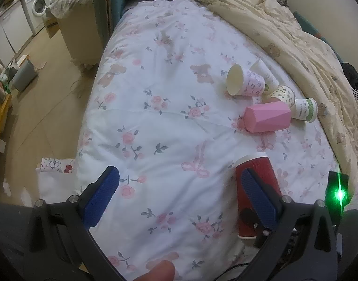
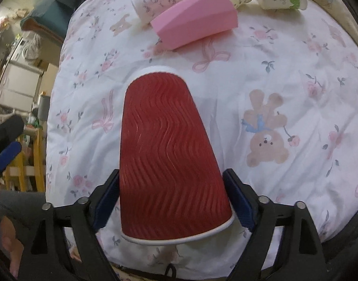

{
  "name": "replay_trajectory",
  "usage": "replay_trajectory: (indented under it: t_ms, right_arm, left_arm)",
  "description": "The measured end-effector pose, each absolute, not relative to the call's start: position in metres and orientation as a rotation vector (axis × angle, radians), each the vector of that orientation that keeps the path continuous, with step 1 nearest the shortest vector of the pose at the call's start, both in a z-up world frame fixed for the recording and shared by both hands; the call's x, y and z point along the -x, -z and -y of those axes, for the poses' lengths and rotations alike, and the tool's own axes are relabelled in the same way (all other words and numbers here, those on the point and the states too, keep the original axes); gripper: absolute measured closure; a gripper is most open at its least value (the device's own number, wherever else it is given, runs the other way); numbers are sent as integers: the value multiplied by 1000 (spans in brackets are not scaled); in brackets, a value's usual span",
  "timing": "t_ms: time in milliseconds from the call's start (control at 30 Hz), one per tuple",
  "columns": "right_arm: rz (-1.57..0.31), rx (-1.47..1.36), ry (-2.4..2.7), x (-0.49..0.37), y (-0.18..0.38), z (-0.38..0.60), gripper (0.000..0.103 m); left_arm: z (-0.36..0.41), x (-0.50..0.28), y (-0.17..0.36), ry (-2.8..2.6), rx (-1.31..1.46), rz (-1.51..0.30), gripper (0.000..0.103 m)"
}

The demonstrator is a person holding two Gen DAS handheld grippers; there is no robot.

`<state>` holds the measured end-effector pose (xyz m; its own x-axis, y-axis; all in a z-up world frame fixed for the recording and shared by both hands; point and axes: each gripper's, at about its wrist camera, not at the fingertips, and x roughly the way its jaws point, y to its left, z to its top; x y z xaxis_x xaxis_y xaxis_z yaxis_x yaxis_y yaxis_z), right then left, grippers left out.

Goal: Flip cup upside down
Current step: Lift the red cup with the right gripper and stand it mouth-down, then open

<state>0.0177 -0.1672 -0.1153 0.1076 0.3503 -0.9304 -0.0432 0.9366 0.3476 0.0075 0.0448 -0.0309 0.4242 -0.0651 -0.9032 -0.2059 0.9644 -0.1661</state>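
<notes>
A red ribbed paper cup (image 2: 169,154) with a white rim sits between my right gripper's (image 2: 171,194) blue pads, which press its sides near the wide rim. Its narrow base points away from the camera, over the floral bedspread (image 2: 284,75). The same cup (image 1: 256,175) shows in the left wrist view, partly behind the right finger. My left gripper (image 1: 179,194) is open and empty, low over the bedspread (image 1: 155,117) to the left of the cup.
A pink faceted cup (image 1: 268,116) (image 2: 197,21) lies on its side beyond the red one. Several printed paper cups (image 1: 245,82) (image 2: 155,0) lie beside it. A beige quilt (image 1: 284,23) is bunched along the right. The bed's left edge drops to the floor (image 1: 50,117).
</notes>
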Motion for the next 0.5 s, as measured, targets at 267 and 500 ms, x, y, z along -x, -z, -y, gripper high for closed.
replay_trajectory:
  t_ms: [267, 500]
  right_arm:
    - [-1380, -142, -349, -14, 85, 175, 8]
    - [-1233, -107, -393, -16, 36, 195, 8]
  left_arm:
    - [-42, -10, 26, -80, 269, -1120, 0]
    - [-40, -8, 28, -69, 277, -1131, 0]
